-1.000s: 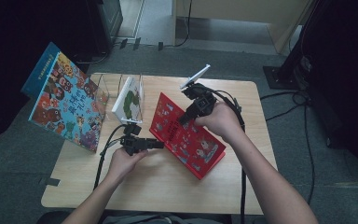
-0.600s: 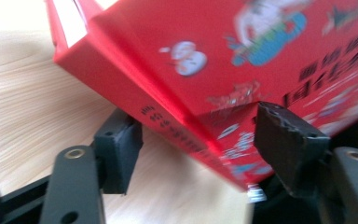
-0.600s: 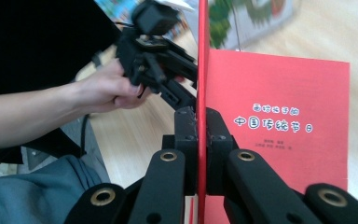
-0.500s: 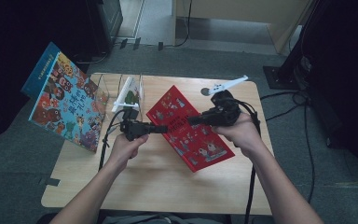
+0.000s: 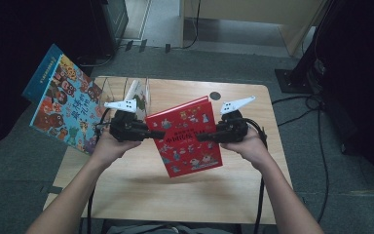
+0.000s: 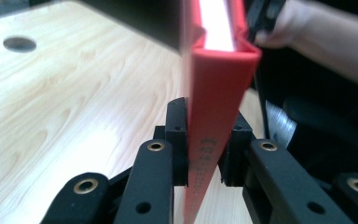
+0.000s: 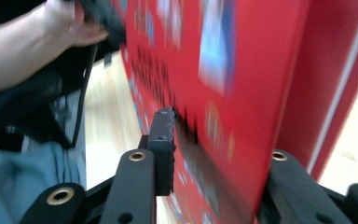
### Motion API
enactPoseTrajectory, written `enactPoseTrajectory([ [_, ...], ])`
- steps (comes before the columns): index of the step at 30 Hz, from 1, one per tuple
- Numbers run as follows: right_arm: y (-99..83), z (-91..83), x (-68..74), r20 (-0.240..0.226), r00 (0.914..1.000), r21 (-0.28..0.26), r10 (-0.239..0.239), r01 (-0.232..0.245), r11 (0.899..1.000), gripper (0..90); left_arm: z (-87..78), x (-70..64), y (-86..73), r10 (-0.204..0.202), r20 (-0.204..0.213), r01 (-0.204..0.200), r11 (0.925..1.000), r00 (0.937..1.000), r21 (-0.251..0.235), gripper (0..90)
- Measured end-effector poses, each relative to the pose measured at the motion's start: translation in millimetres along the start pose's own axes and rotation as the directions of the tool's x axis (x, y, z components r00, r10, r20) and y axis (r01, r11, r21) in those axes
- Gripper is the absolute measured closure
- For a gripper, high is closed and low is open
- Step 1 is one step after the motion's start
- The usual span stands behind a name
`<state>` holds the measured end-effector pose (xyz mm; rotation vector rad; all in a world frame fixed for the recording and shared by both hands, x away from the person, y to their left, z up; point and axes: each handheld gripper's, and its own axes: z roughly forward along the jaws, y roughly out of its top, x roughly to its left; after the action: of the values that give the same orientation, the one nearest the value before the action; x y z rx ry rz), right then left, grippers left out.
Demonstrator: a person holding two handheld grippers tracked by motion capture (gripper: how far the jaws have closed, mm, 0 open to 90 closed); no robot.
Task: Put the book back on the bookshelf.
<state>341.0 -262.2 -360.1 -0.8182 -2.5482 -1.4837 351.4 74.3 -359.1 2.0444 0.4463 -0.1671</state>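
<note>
High view puts the red picture book at the centre of the frame, lifted clear of the wooden table and tilted, its illustrated cover facing up toward the camera. Your left gripper bites the book's left edge and your right gripper bites its right edge, so the book hangs between your two hands. At the left of the frame a blue picture book leans out over the table edge, and a white book stands in a clear rack at the upper left of the table.

Left gripper view gives you what the overhead cannot: the red book seen edge-on, its white page block between the covers, with both jaws pressed against it low in the frame. A round hole in the table sits at the upper left.

Right gripper view shows the printed cover running up the middle, blurred, with one jaw on its face and the other behind, clamped on the book; your other hand appears at the upper left.
</note>
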Motion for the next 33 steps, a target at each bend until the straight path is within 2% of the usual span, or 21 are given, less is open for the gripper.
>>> enactPoseTrajectory([
  [2,2.2,5.6,-0.1,0.022,0.9996,0.031,-0.015,0.014,0.999,65.9,-0.5,0.3,-1.7,0.020,-0.017,-0.020,0.9997,0.9996,0.016,78.6],
  [5,2.3,11.3,-0.3,0.033,0.9989,0.049,-0.033,0.031,0.998,64.9,-3.3,0.0,-1.7,0.042,-0.032,-0.040,0.9983,0.9986,0.041,78.7],
  [6,2.2,12.4,-1.1,0.036,0.9986,0.052,-0.039,0.037,0.998,64.6,-3.8,-1.1,-1.3,0.056,-0.050,-0.054,0.9974,0.9972,0.047,78.8],
  [8,2.9,12.4,-2.4,0.049,0.9977,0.054,-0.047,0.044,0.998,63.1,-4.5,-2.5,0.0,0.076,-0.068,-0.071,0.9950,0.9948,0.070,78.9],
  [11,5.8,9.0,-3.6,0.075,0.9958,0.062,-0.051,0.047,0.997,62.5,-5.7,-6.7,4.3,0.092,-0.092,-0.085,0.9934,0.9915,0.076,79.0],
  [13,7.0,7.2,-3.1,0.086,0.9949,0.066,-0.053,0.048,0.997,62.2,-6.3,-9.0,8.0,0.104,-0.095,-0.096,0.9916,0.9900,0.086,79.3],
  [15,7.9,4.9,-2.1,0.103,0.9931,0.072,-0.055,0.048,0.996,63.5,-8.9,-8.8,10.4,0.094,-0.098,-0.083,0.9900,0.9907,0.114,79.5],
  [16,7.9,1.7,-1.5,0.137,0.9894,0.071,-0.048,0.039,0.997,64.3,-10.0,-8.4,10.1,0.095,-0.096,-0.084,0.9897,0.9908,0.116,80.3],
  [18,6.6,-1.4,-3.3,0.154,0.9873,0.066,-0.036,0.026,0.997,64.1,-10.8,-7.7,9.2,0.092,-0.108,-0.078,0.9879,0.9899,0.134,80.8],
  [21,1.1,-1.2,-7.7,0.153,0.9879,0.022,-0.024,0.021,1.000,67.1,-11.7,-7.3,10.7,0.082,-0.107,-0.066,0.9867,0.9909,0.149,80.9],
  [23,1.8,0.3,-9.6,0.154,0.9879,0.016,-0.017,0.015,1.000,68.3,-13.2,-7.1,12.6,0.083,-0.118,-0.062,0.9834,0.9895,0.170,80.7],
  [28,2.9,4.6,-8.0,0.138,0.9901,0.011,-0.024,0.022,1.000,66.7,-14.3,-10.3,18.5,0.077,-0.136,-0.040,0.9662,0.9877,0.255,79.0],
  [30,2.5,6.1,-7.8,0.134,0.9907,0.003,-0.023,0.023,1.000,65.7,-13.7,-13.4,22.0,0.074,-0.155,-0.030,0.9632,0.9851,0.267,78.1],
  [32,1.6,8.1,-8.8,0.126,0.9916,-0.007,-0.026,0.028,1.000,65.7,-13.3,-15.8,27.0,0.071,-0.153,-0.025,0.9586,0.9857,0.284,76.7],
  [33,1.2,9.4,-8.9,0.116,0.9930,-0.014,-0.022,0.023,1.000,65.5,-12.7,-16.3,29.1,0.067,-0.147,-0.020,0.9537,0.9868,0.300,76.6],
])
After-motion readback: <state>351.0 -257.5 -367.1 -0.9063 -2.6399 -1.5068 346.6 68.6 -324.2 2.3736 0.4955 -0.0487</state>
